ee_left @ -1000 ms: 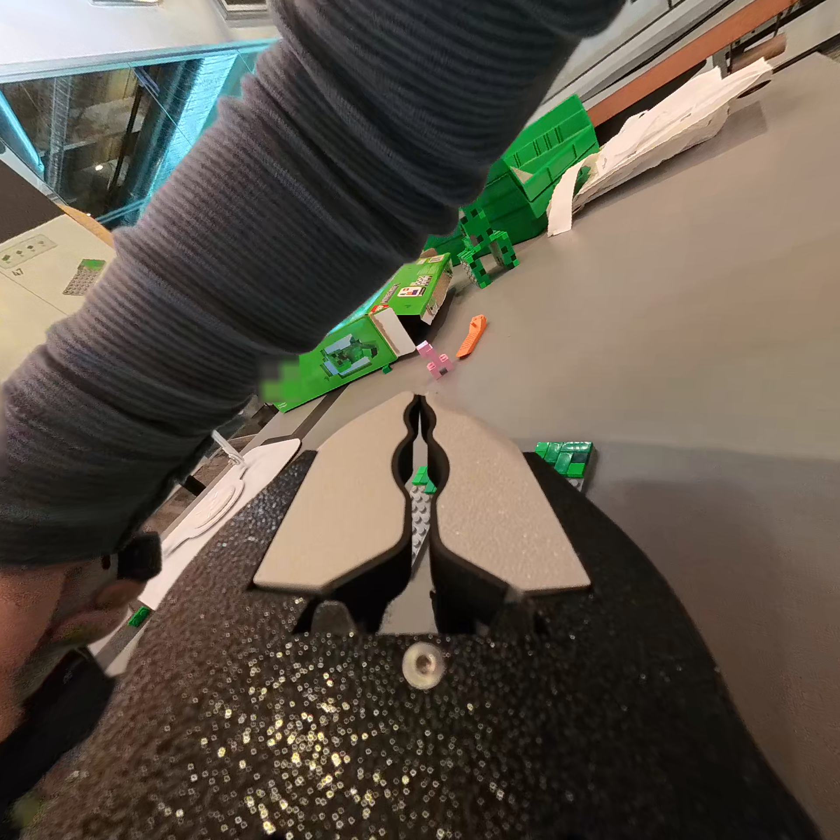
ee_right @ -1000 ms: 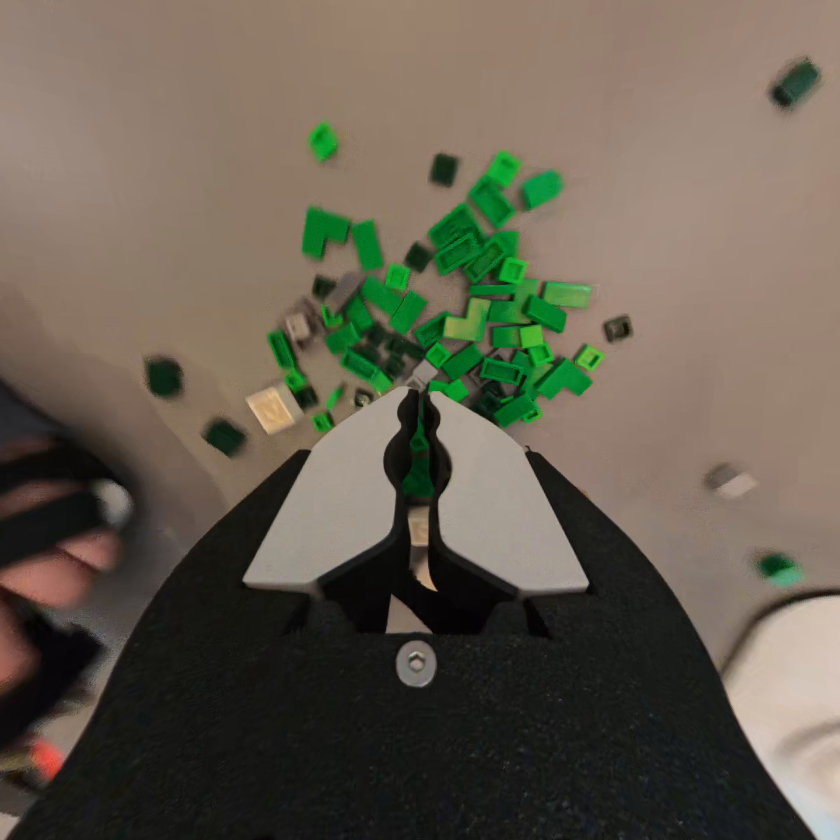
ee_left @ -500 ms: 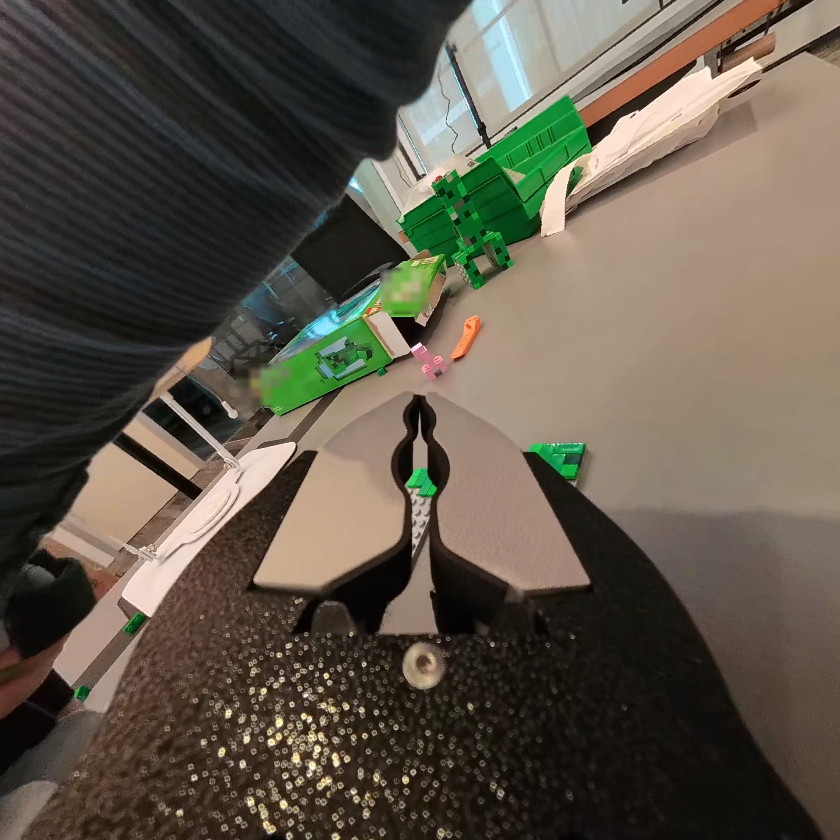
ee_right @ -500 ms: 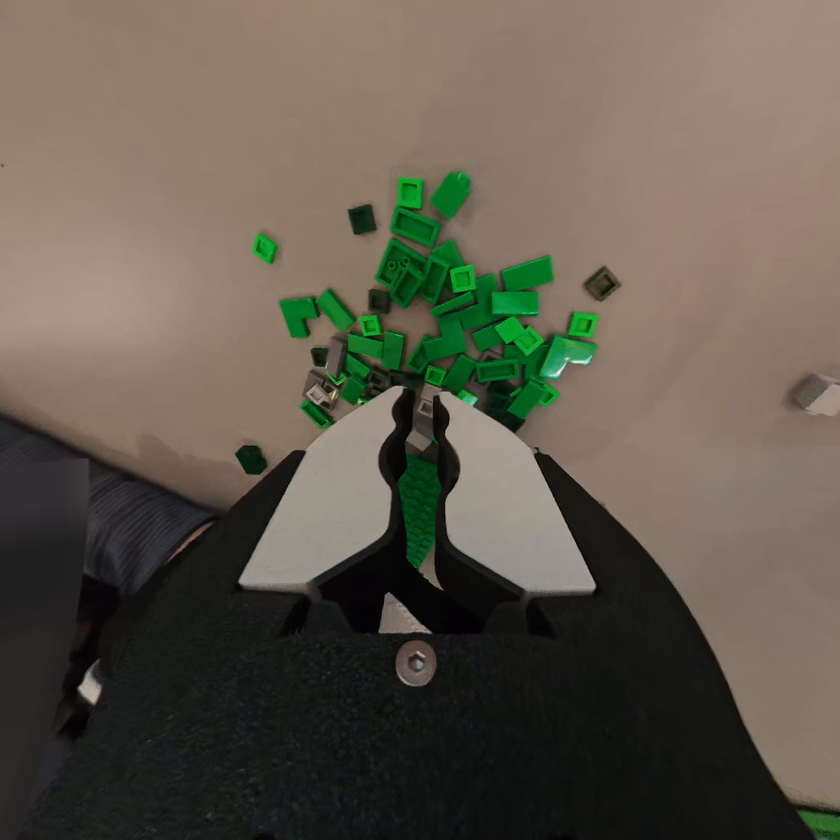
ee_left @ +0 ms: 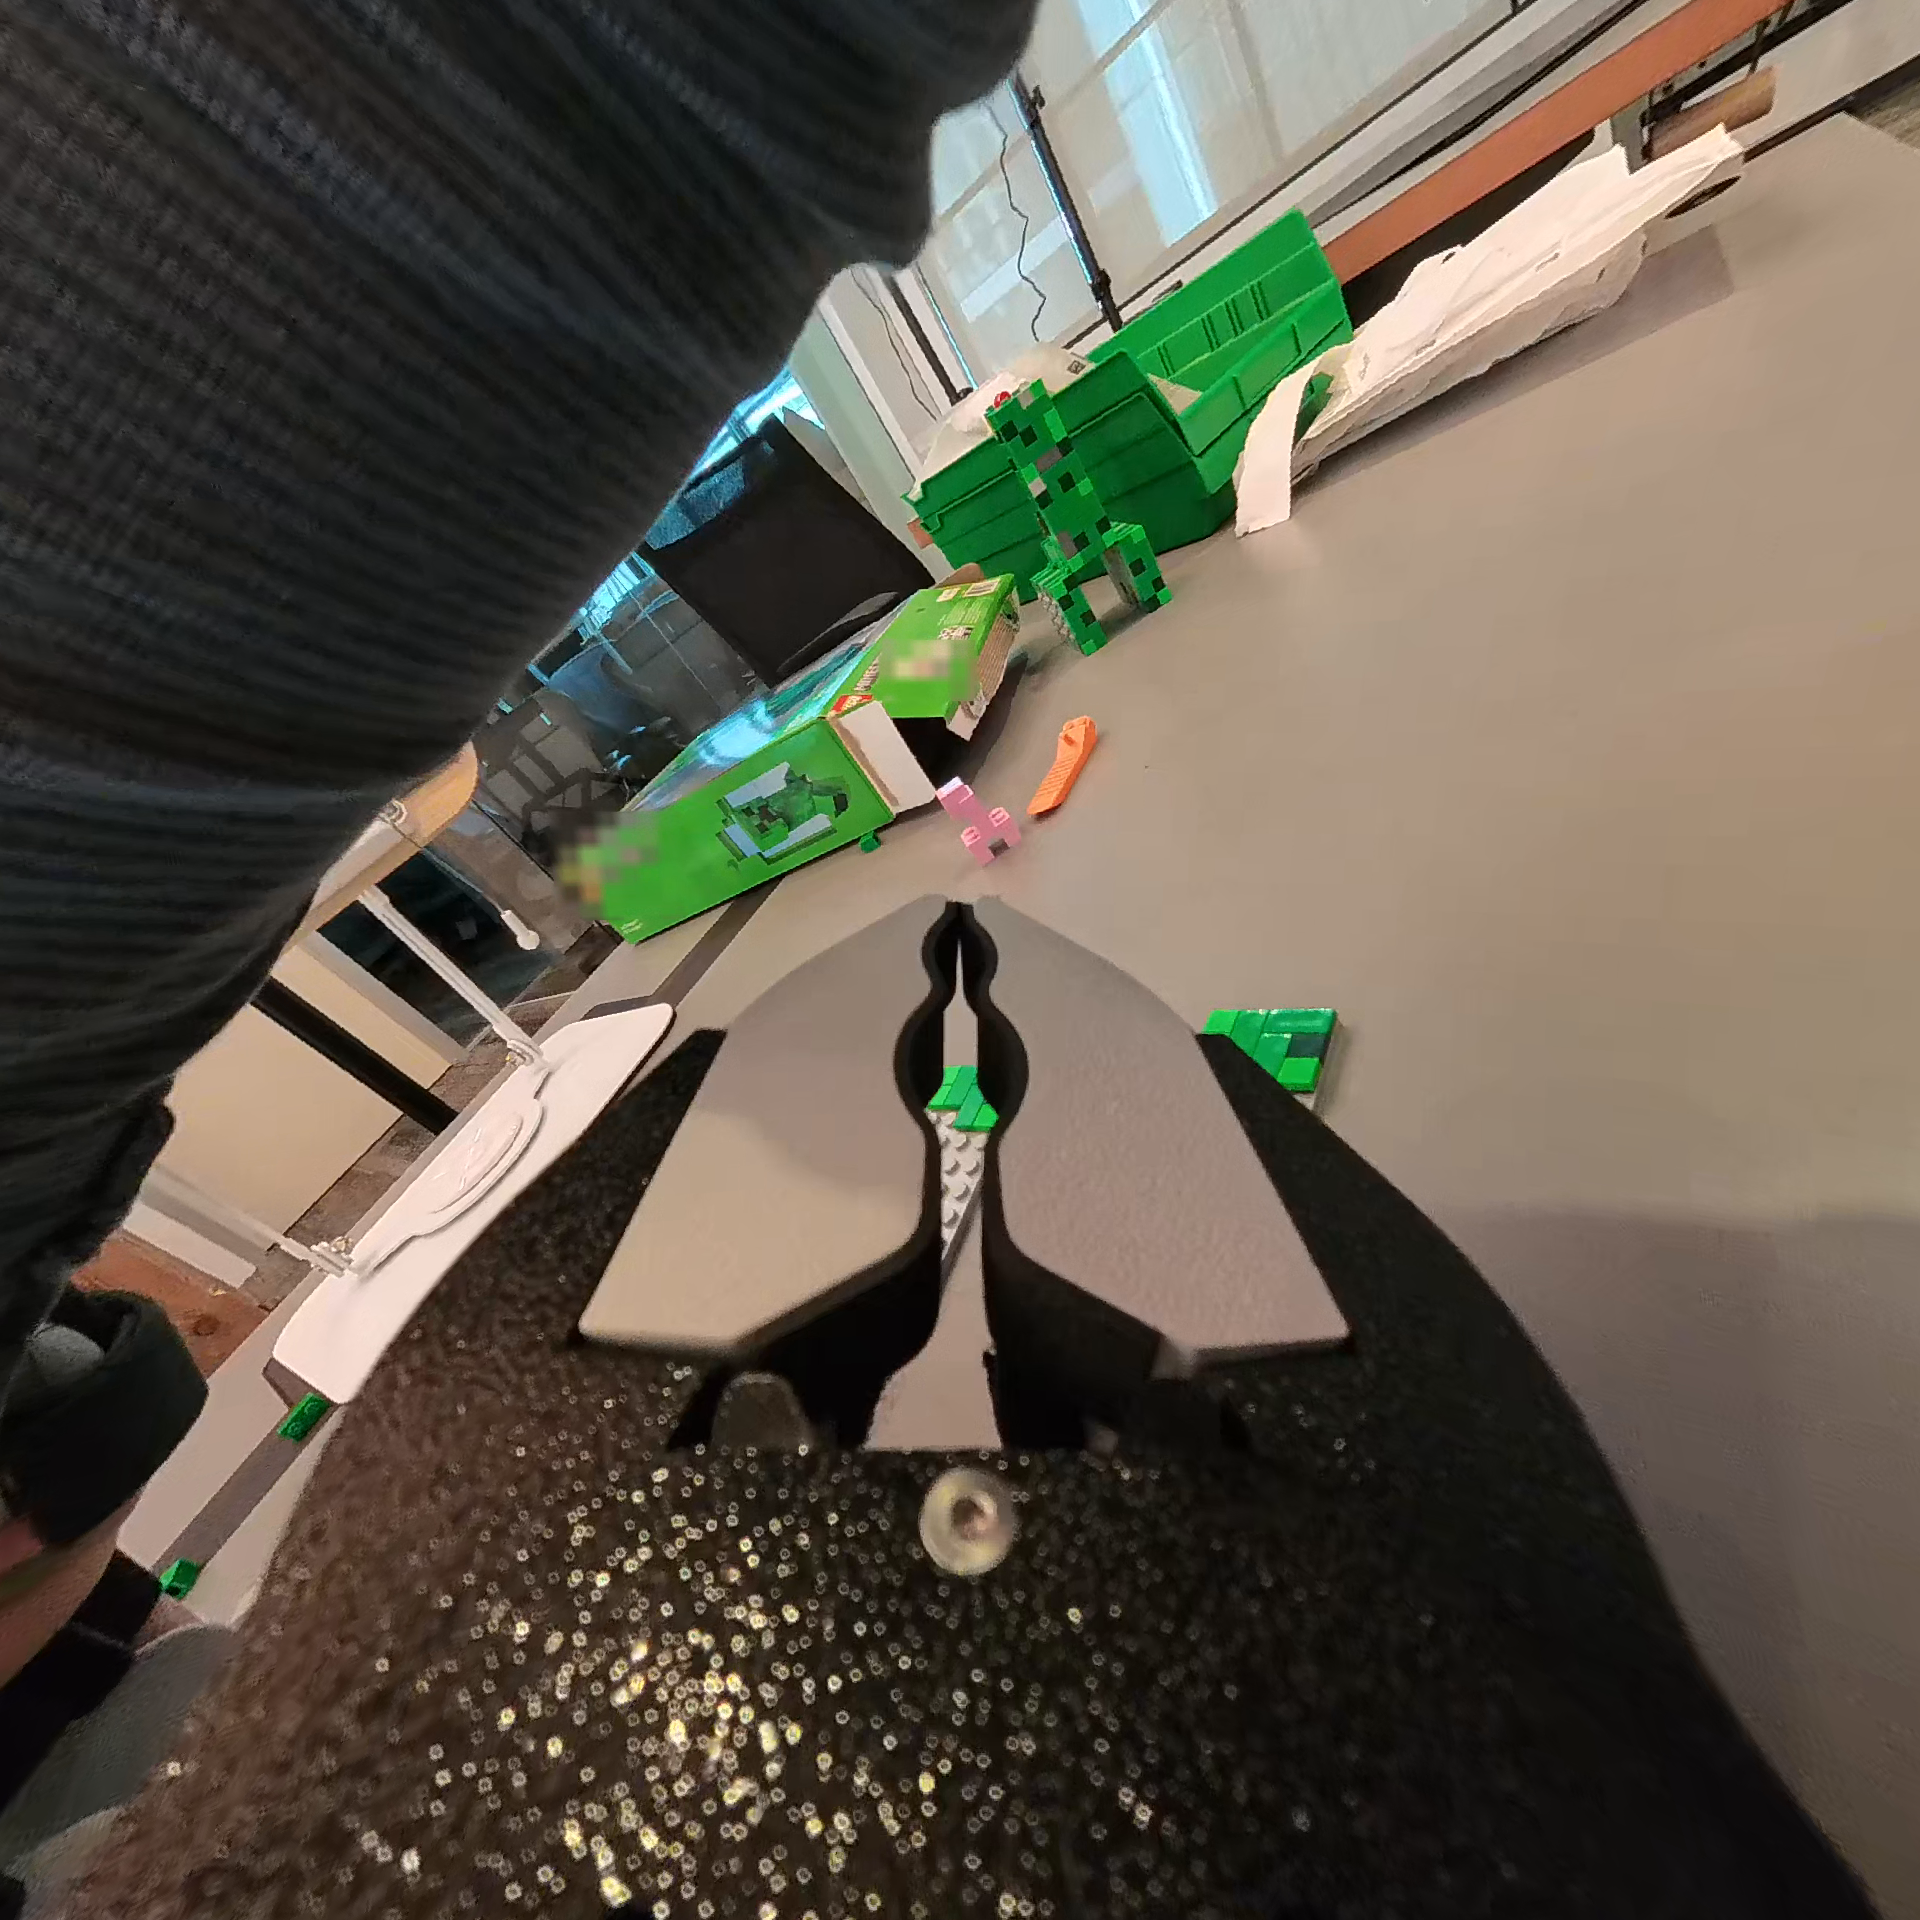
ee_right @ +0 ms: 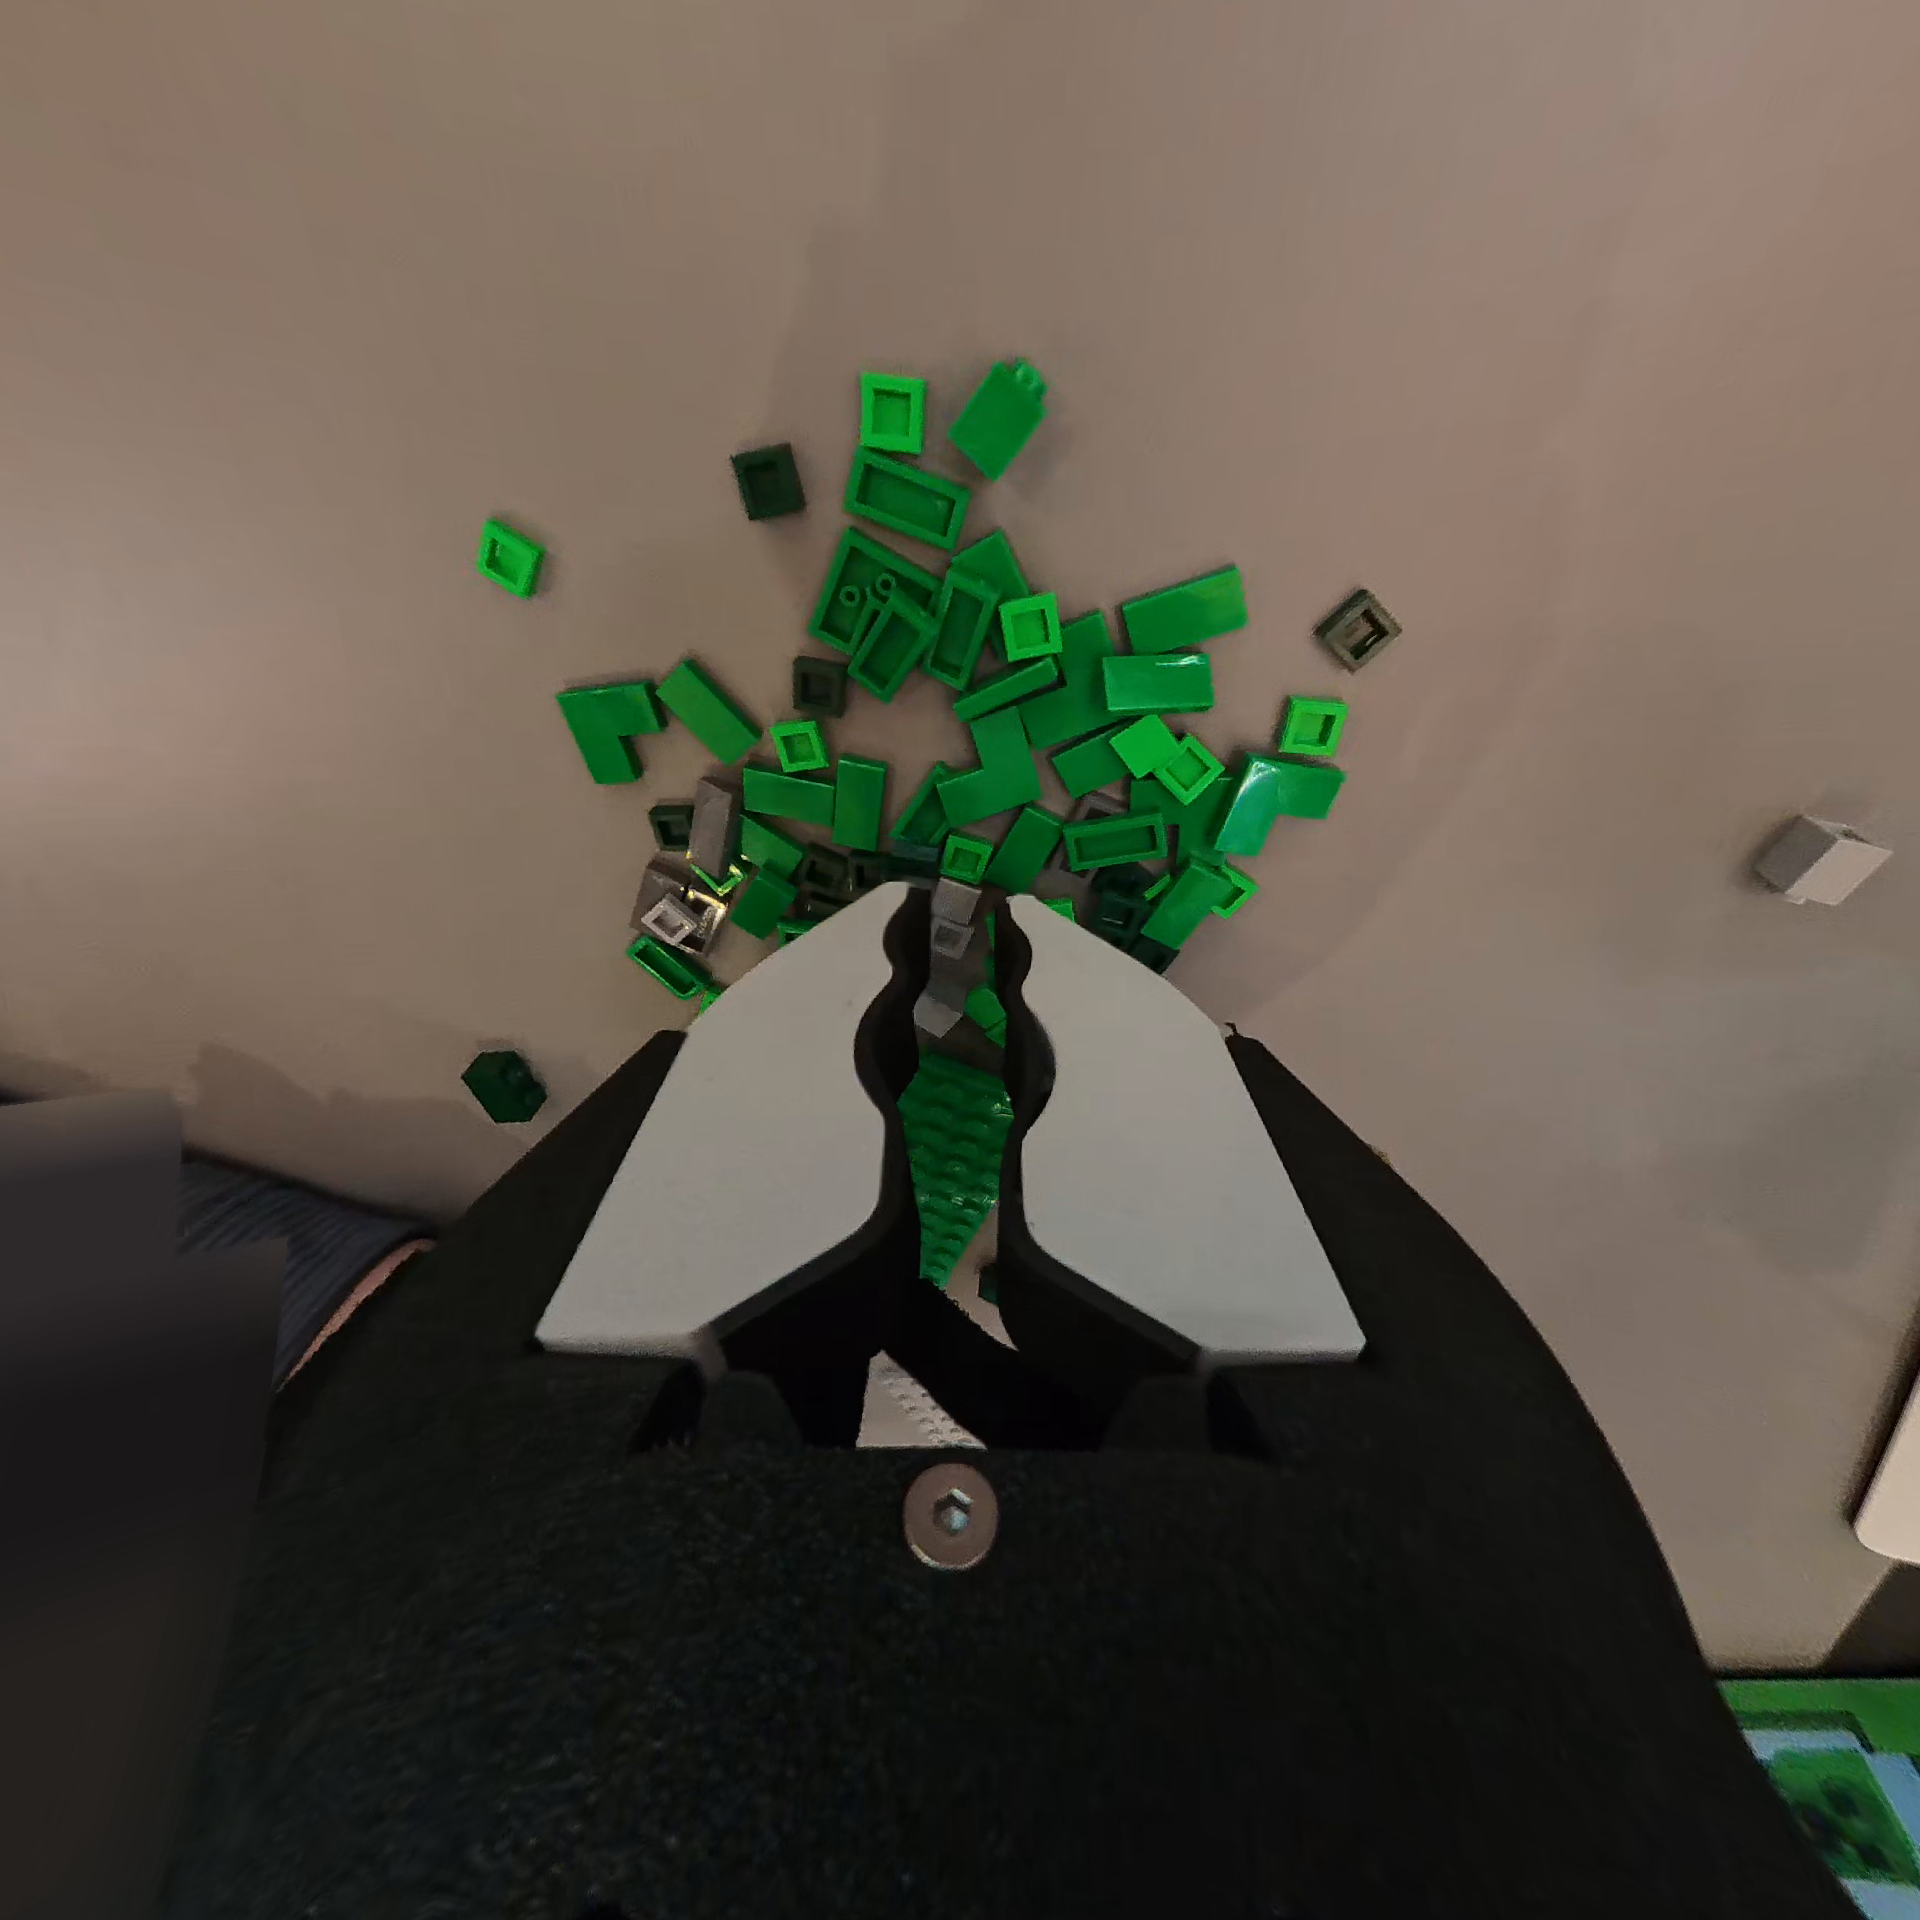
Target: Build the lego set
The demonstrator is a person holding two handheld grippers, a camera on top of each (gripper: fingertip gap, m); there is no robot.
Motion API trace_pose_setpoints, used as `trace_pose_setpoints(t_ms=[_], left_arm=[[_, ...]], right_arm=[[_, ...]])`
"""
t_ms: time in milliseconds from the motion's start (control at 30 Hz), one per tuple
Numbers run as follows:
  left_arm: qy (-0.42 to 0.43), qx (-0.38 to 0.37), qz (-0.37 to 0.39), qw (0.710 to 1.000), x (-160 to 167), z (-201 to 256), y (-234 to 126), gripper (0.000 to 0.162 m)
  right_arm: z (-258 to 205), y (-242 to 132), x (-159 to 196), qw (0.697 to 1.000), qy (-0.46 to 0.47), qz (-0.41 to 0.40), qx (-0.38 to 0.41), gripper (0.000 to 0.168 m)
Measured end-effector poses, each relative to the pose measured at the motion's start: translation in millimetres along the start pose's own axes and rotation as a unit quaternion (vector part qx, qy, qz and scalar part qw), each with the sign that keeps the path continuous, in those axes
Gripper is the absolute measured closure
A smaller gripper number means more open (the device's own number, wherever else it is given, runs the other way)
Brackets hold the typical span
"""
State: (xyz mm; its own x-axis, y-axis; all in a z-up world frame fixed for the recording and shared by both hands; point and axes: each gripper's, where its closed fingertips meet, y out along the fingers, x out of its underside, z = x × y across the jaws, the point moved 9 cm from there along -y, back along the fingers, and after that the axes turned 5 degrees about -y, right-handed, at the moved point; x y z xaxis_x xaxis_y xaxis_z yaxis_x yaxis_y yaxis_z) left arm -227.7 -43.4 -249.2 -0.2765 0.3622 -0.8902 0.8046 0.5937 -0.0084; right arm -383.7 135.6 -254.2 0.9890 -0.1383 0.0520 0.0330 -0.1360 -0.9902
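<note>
In the left wrist view my left gripper (ee_left: 961, 912) is shut, fingertips touching, low over the grey table. Under it lies a grey studded plate (ee_left: 958, 1174) partly covered with green tiles (ee_left: 1276, 1047). In the right wrist view my right gripper (ee_right: 956, 899) hangs over a pile of loose green tiles (ee_right: 997, 707), jaws a narrow gap apart. A small grey piece (ee_right: 948, 966) shows in the gap without touching both fingers. A green studded plate (ee_right: 956, 1174) shows below, through the gap.
A green set box (ee_left: 748, 821), a pink piece (ee_left: 979, 821), an orange separator (ee_left: 1062, 767), a green block figure (ee_left: 1081, 520), green bins (ee_left: 1195, 436) and white bags (ee_left: 1507, 260) lie farther off. A person's dark sleeve (ee_left: 312, 416) fills the upper left. A grey cube (ee_right: 1818, 862) sits right of the pile. My hands' fingertips stand some 25 cm from each other.
The sleeve has swung left, uncovering the figure and bins. The right gripper has moved in over the pile's near edge and its jaws have parted a little.
</note>
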Motion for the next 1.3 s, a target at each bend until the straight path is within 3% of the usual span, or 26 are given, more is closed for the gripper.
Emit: trace_pose_setpoints(t_ms=[367,967,1300], left_arm=[[-0.046,-0.024,-0.015,0.999,5.0,-9.7,-0.5,0.162],[-0.048,-0.021,-0.019,0.998,6.1,-9.3,0.3,0.162],[-0.055,-0.017,-0.022,0.998,6.6,-9.3,1.2,0.162]], right_arm=[[0.7,3.1,0.4,1.0,-0.013,0.006,-0.005,0.16],[-1.5,2.1,0.3,0.999,-0.041,0.008,0.02,0.161],[-8.1,-36.3,23.5,0.987,-0.078,0.129,0.05,0.161]])
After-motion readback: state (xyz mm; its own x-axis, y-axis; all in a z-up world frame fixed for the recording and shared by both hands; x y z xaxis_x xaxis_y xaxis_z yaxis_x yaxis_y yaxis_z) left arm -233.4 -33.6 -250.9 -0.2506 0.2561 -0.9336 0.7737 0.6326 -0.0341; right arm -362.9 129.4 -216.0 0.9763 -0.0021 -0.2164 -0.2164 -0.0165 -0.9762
